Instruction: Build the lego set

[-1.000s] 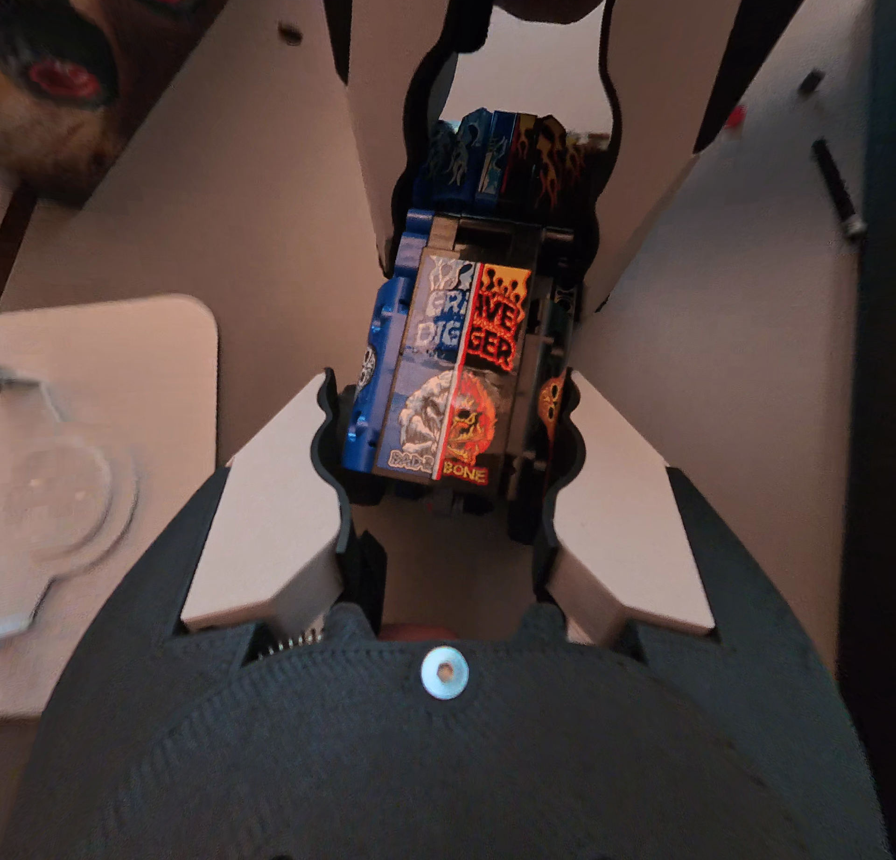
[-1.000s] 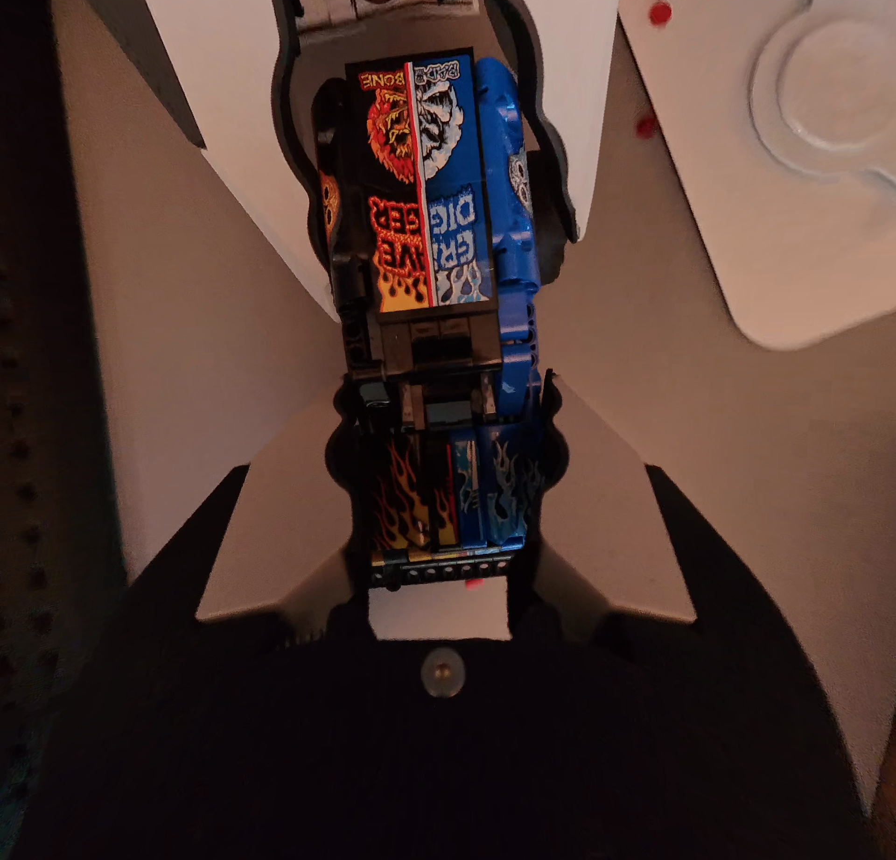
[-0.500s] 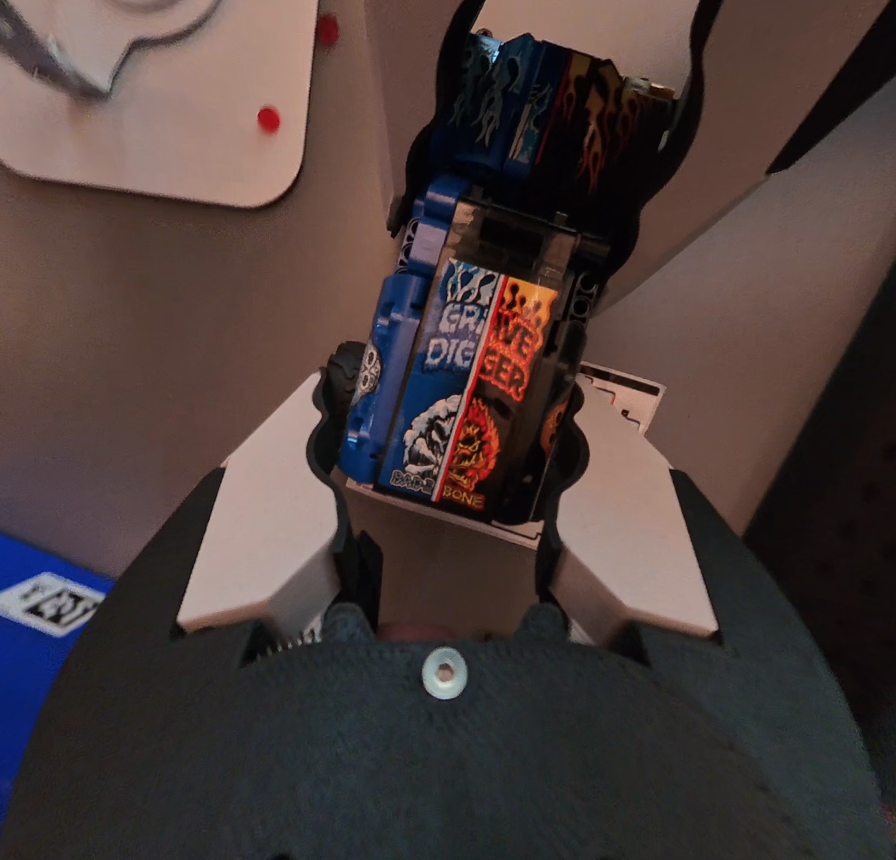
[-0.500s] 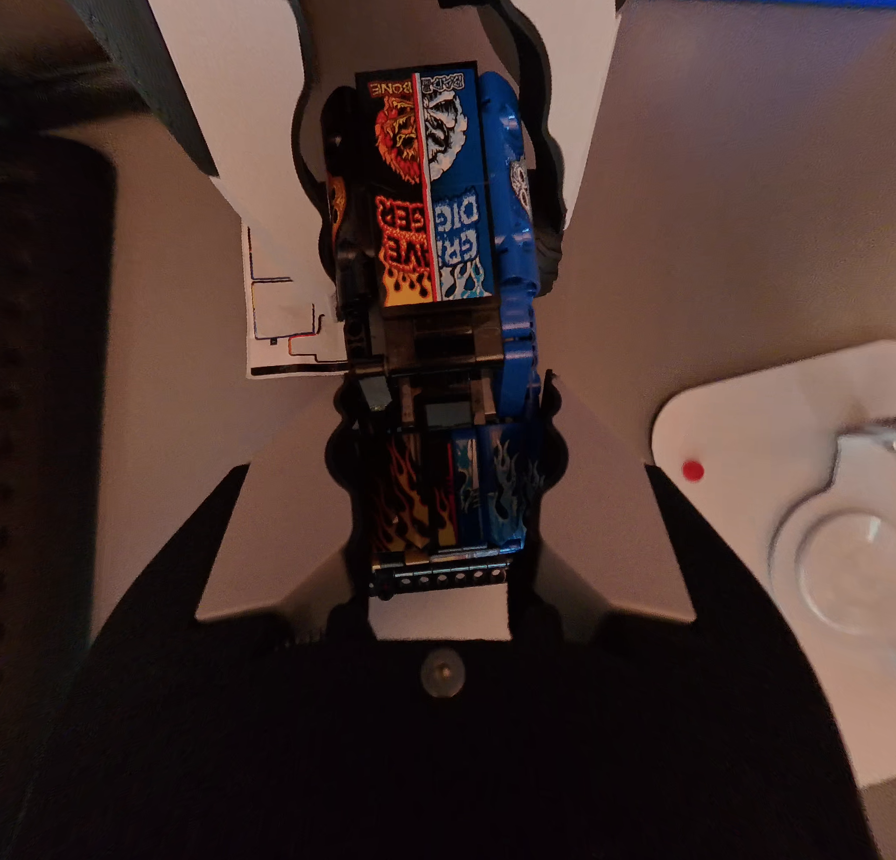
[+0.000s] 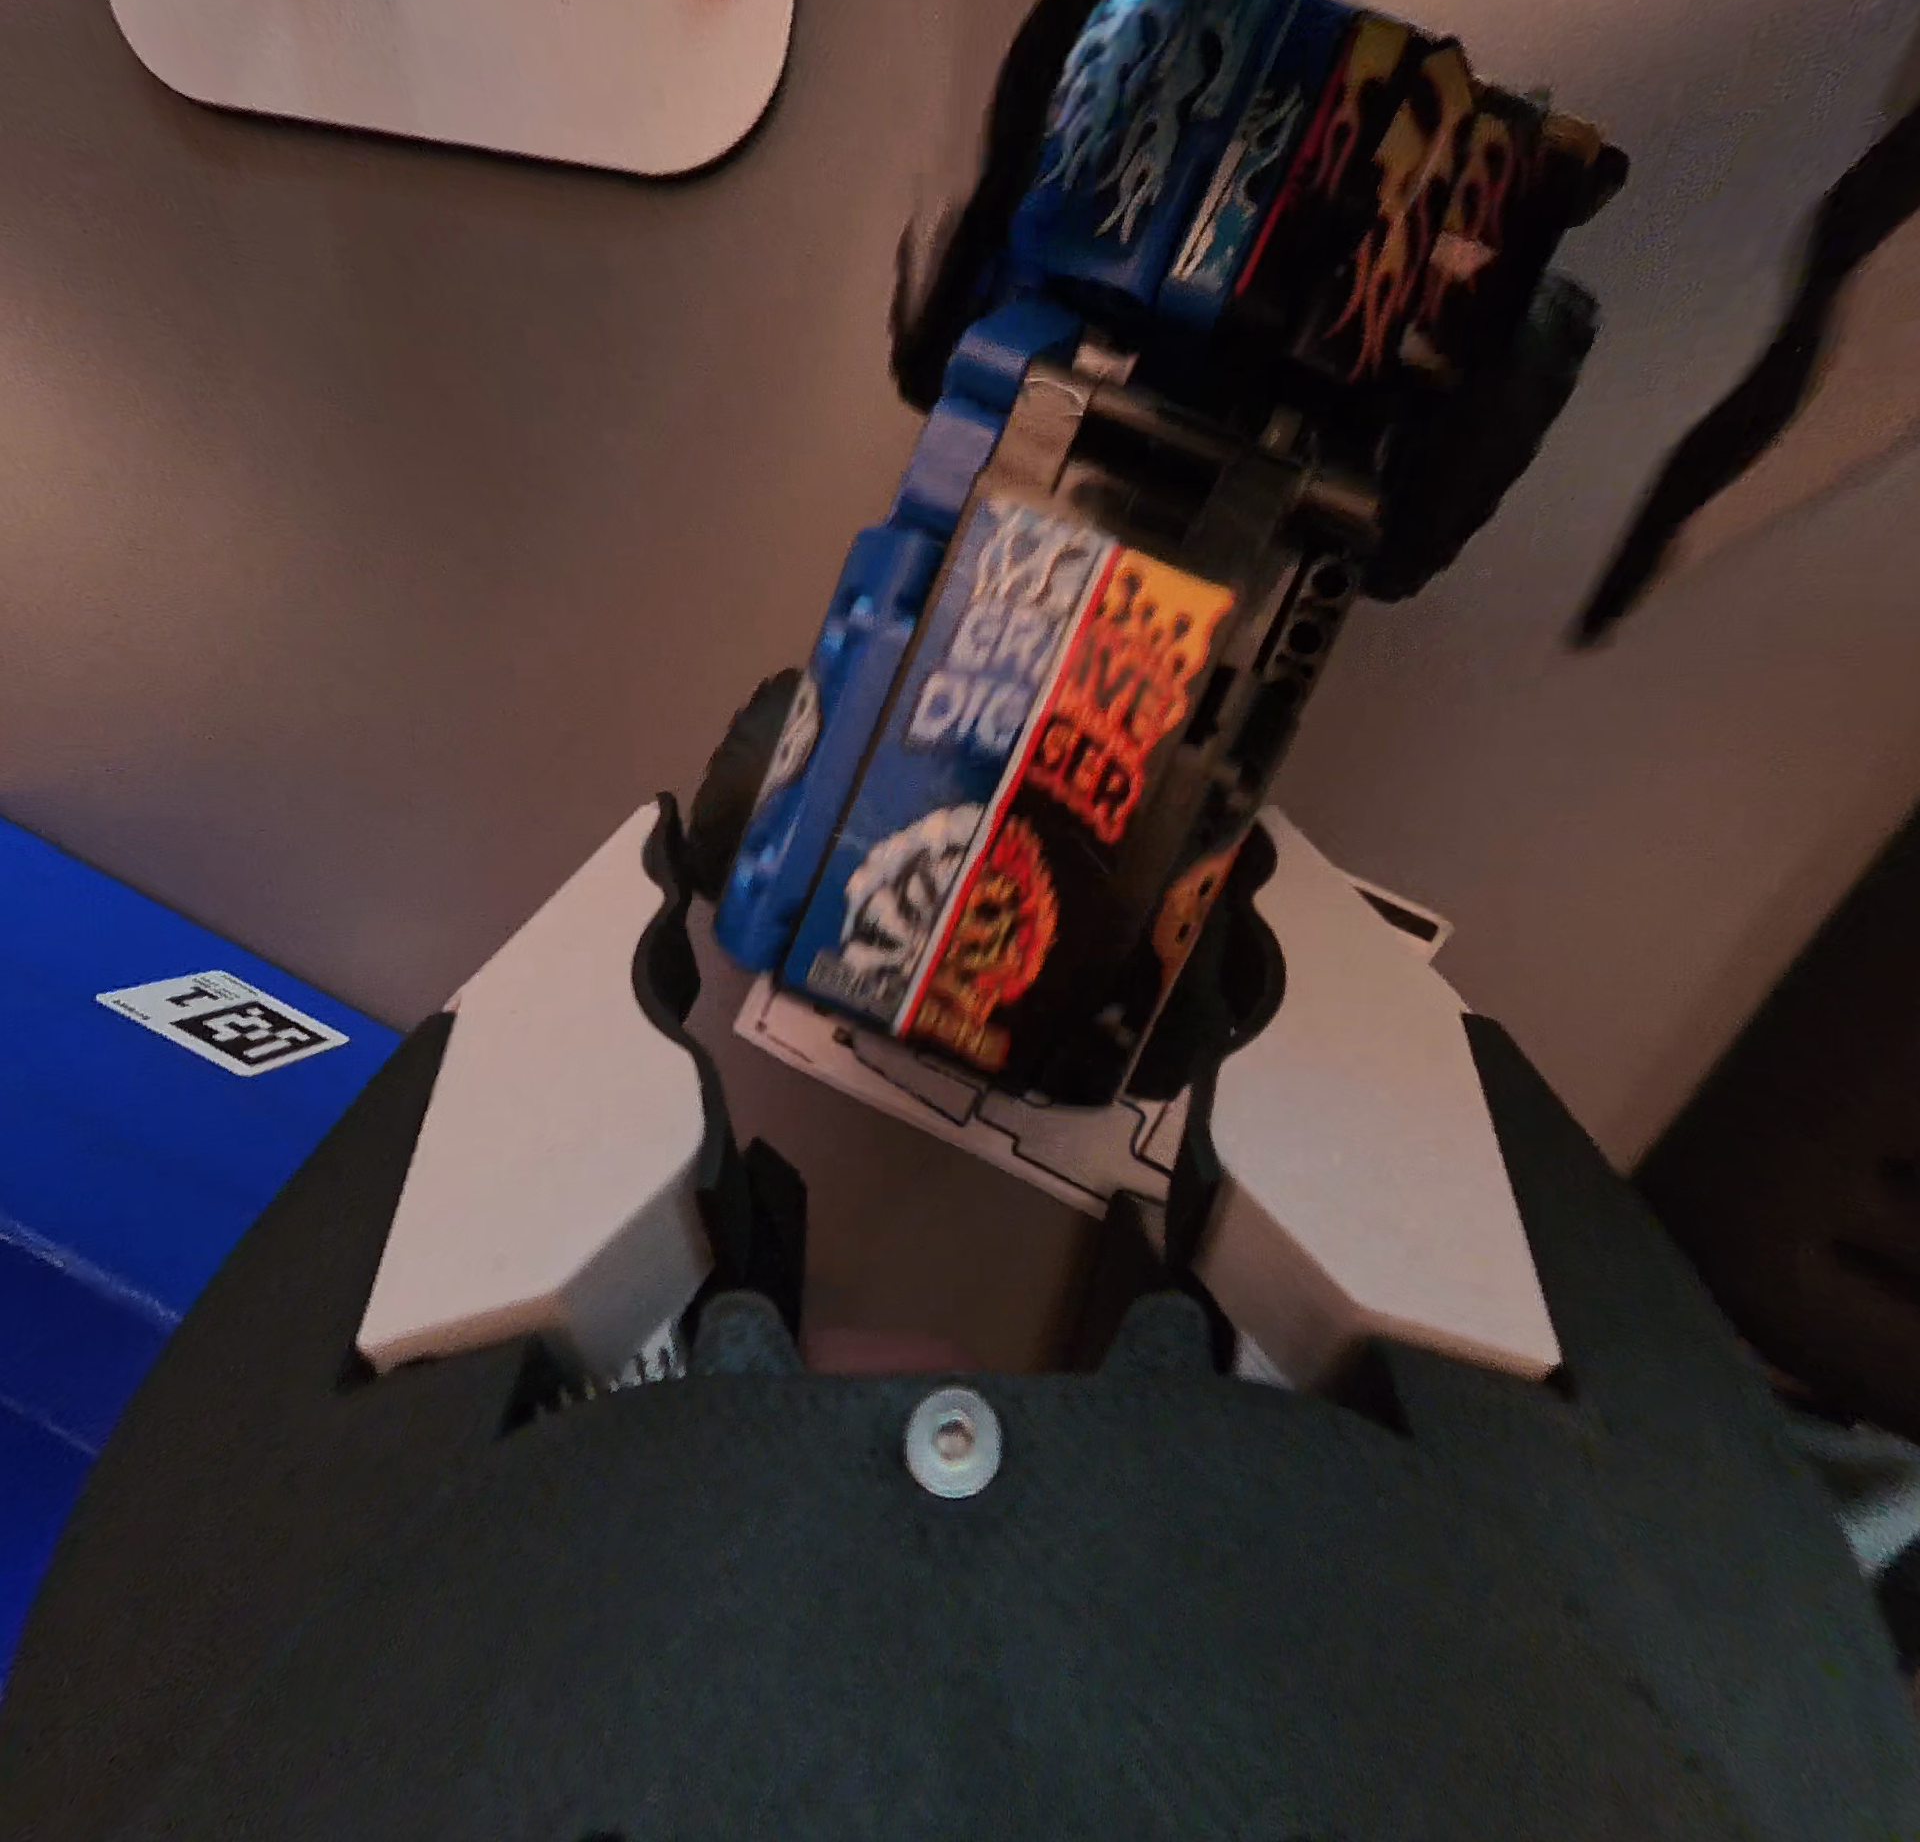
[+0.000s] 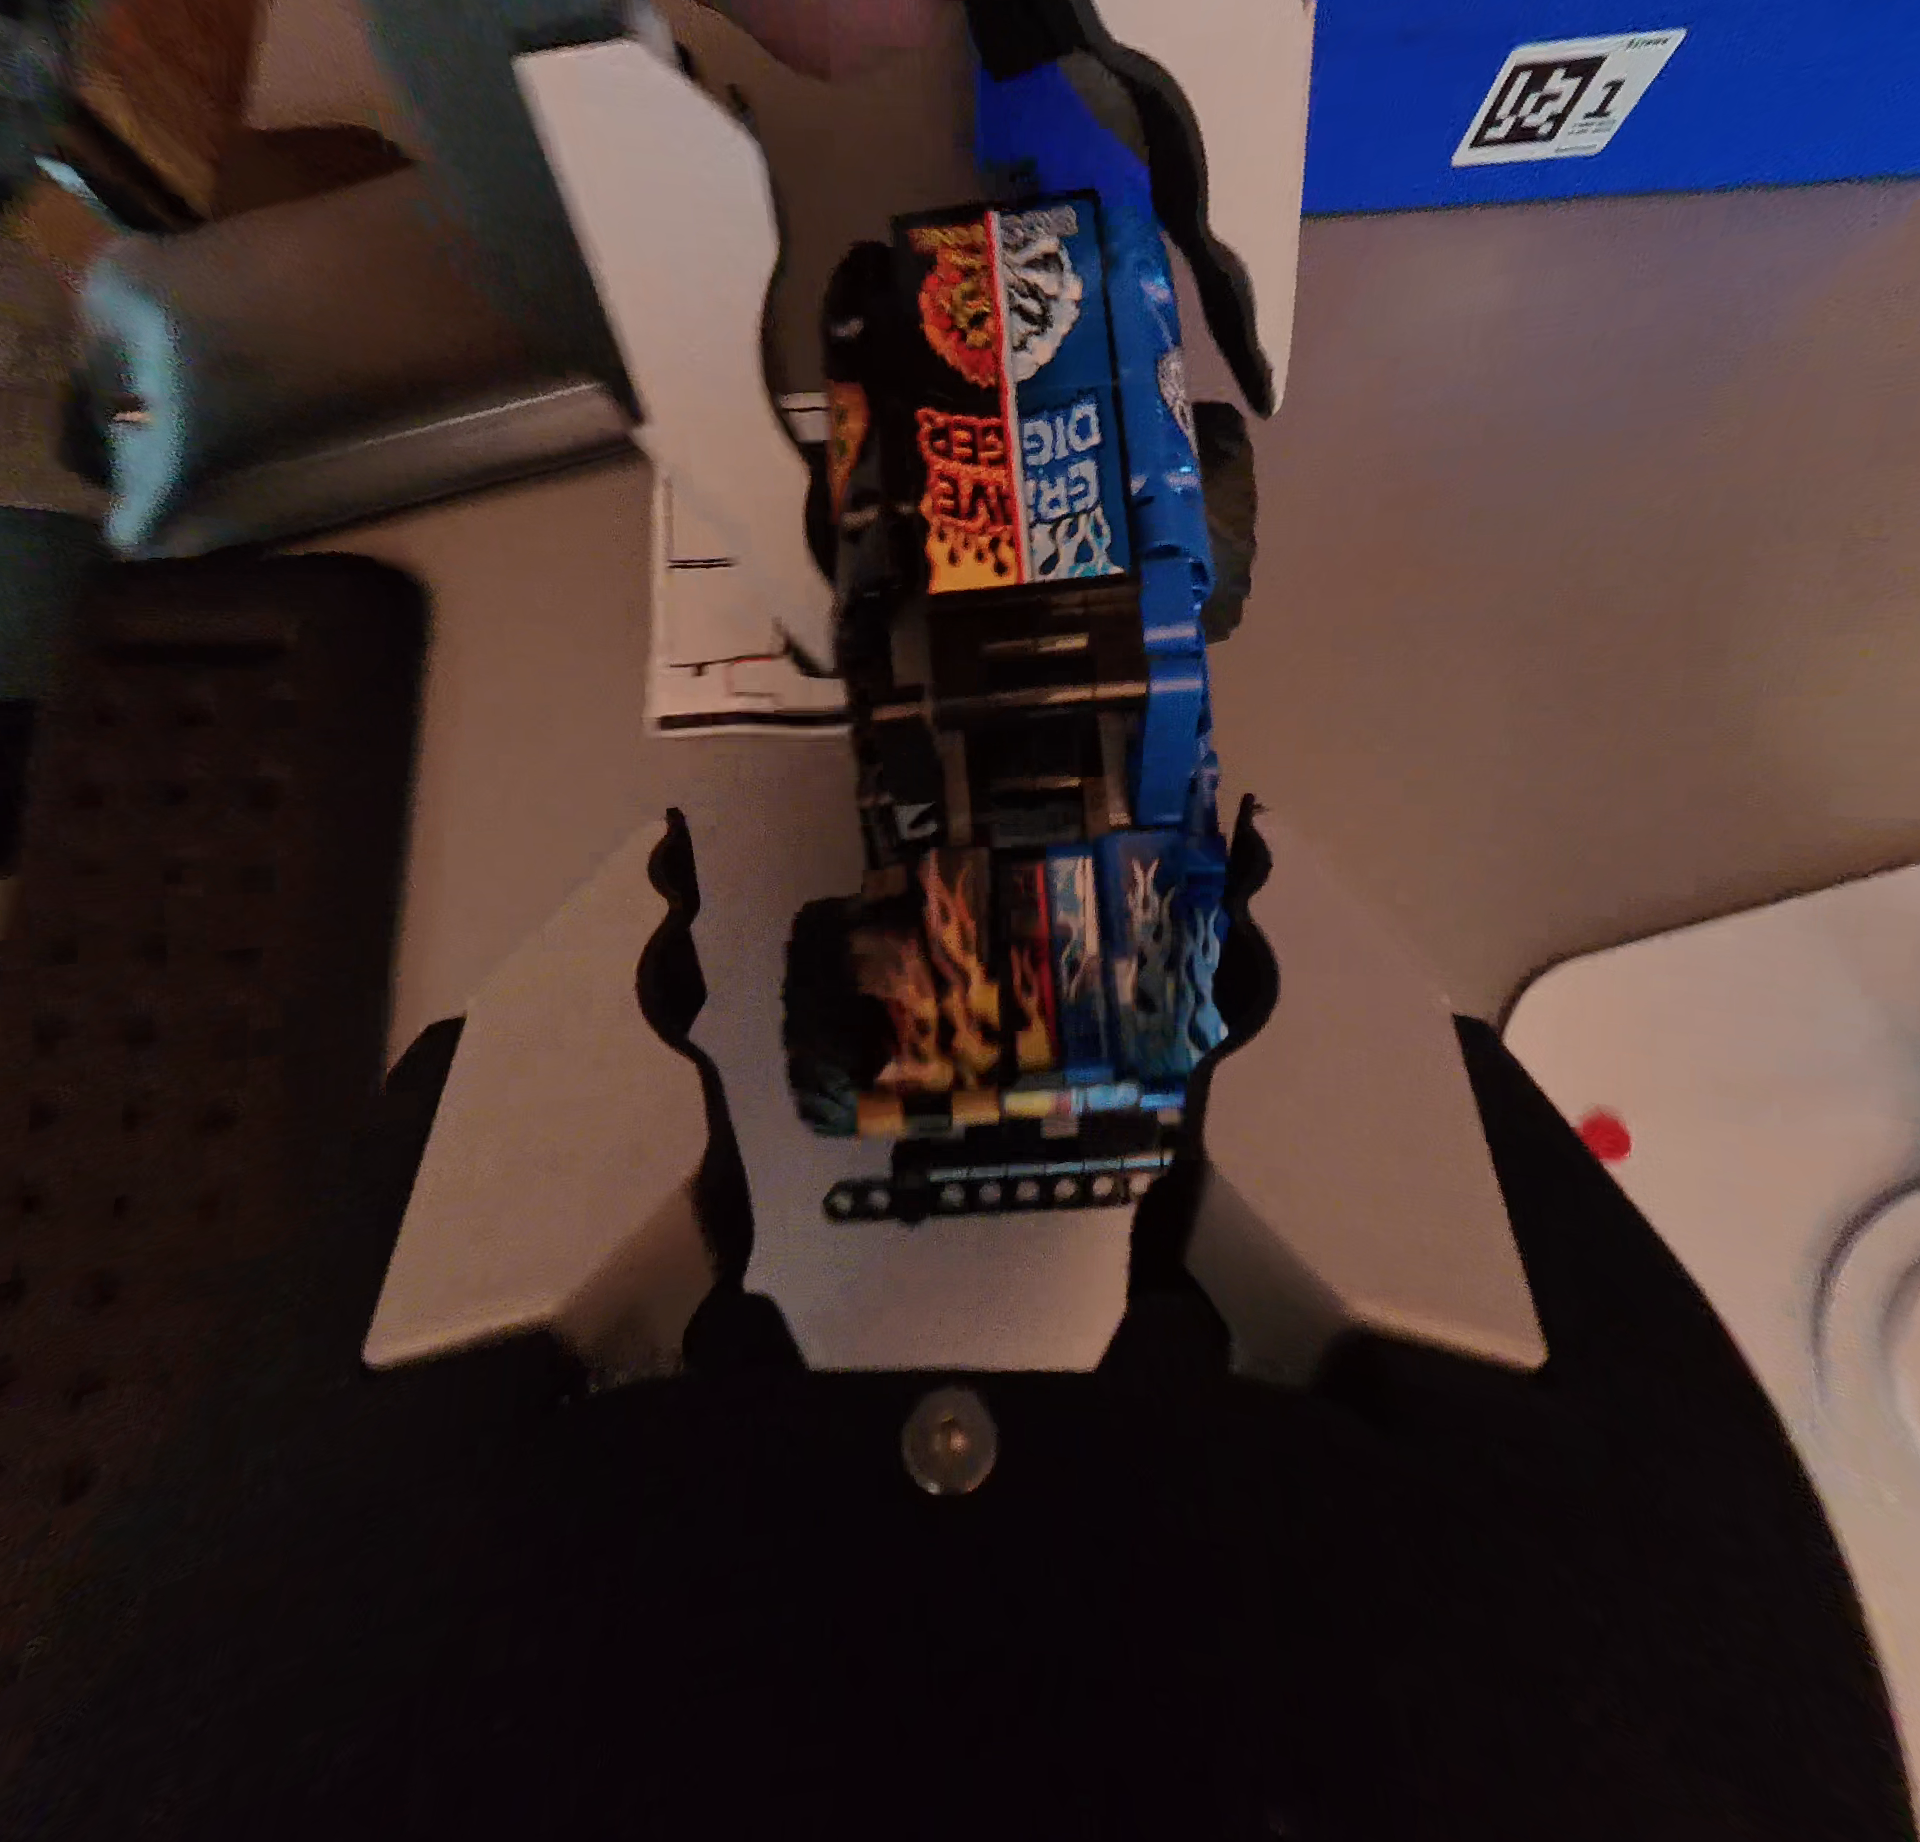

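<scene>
The lego truck (image 5: 1039, 701) is blue on one half and black with orange flames on the other, with stickers on its roof. It lies lengthwise between both grippers, over a white paper sheet (image 5: 1039, 1138) on the table. My left gripper (image 5: 961, 857) is open around the truck's rear end, with a gap showing at its left pad (image 5: 665, 961). My right gripper (image 6: 961, 857) is open around the flame-painted front of the truck (image 6: 1039, 545). Its left pad (image 6: 670, 961) stands clear of the black wheel and its right pad is close against the blue side.
A white tray (image 5: 468, 47) with a red dot lies on the table, also in the right wrist view (image 6: 1714, 1117). A blue box (image 5: 125, 1117) with a tag stands beside it, also in the right wrist view (image 6: 1766, 130). A dark perforated mat (image 6: 208, 857) lies to one side.
Both grippers held the truck between them and carried it over the table to the paper sheet. Now both sets of fingers have spread and let go of it.
</scene>
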The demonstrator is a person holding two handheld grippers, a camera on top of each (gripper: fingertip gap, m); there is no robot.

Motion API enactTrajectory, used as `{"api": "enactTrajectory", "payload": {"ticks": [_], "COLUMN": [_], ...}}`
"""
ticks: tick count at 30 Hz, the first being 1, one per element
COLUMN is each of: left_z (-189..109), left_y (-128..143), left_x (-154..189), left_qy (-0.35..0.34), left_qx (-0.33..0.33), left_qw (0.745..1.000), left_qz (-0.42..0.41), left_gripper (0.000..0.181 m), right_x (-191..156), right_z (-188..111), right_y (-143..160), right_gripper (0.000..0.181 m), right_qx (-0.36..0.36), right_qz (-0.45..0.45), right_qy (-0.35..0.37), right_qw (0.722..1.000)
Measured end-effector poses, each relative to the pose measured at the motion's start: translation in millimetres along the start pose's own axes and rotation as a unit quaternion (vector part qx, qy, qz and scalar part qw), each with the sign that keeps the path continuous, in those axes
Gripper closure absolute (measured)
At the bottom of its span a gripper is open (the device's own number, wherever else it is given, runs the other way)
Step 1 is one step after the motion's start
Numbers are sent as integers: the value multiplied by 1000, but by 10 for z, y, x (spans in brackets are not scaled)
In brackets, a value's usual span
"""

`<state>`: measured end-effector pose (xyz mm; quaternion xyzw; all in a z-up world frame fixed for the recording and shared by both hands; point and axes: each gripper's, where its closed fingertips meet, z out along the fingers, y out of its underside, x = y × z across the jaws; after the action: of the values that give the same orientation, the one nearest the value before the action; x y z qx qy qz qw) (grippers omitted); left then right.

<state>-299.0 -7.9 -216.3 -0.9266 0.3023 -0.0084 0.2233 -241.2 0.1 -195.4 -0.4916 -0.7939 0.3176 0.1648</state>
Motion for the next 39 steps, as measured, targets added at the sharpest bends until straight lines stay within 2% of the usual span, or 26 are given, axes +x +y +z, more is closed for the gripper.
{"api": "enactTrajectory", "payload": {"ticks": [2, 4, 6, 7, 9, 12, 16, 18, 22, 26, 31, 34, 36, 39], "left_z": [-40, -141, -241, -270, -292, -300, -253, -202, -100, 111, 661, 980, 1165, 1360], "left_y": [-66, -171, -328, -405, -545, -839, -1185, -1276, -1401, -1710, -2436, -2919, -3154, -3323], "left_x": [18, 42, 95, 127, 171, 315, 443, 480, 533, 694, 1186, 1413, 1547, 1700], "left_qy": [-12, -26, -32, -34, -45, -38, -32, -28, -20, -1, 27, 35, 61, 96], "left_qx": [19, 45, 74, 81, 79, 94, 111, 107, 102, 123, 161, 192, 200, 190], "left_qw": [1000, 999, 997, 996, 994, 991, 986, 985, 984, 981, 971, 967, 967, 968], "left_qz": [-1, 7, 21, 31, 57, 92, 123, 132, 142, 151, 172, 165, 147, 133], "left_gripper": [74, 73, 74, 74, 74, 74, 75, 75, 75, 73, 58, 56, 59, 77], "right_x": [-12, 127, 319, 386, 470, 507, 515, 483, 506, 512, 509, 509, 505, 503], "right_z": [-398, -970, -1559, -1785, -2108, -2420, -2523, -2546, -2647, -2684, -2656, -2632, -2617, -2592], "right_y": [132, 407, 823, 1109, 1710, 2299, 2842, 3028, 3357, 3382, 3318, 3278, 3244, 3220], "right_gripper": [84, 85, 81, 78, 76, 77, 76, 81, 69, 71, 73, 73, 74, 73], "right_qx": [42, 91, 128, 125, 93, 94, 64, 57, 50, 69, 63, 58, 60, 56], "right_qz": [10, 46, 99, 118, 135, 161, 179, 181, 198, 193, 186, 185, 182, 181], "right_qy": [-17, -12, 1, 10, 34, 43, 33, 22, 31, 38, 55, 70, 78, 89], "right_qw": [999, 995, 987, 985, 986, 982, 981, 982, 979, 978, 979, 979, 978, 978]}}
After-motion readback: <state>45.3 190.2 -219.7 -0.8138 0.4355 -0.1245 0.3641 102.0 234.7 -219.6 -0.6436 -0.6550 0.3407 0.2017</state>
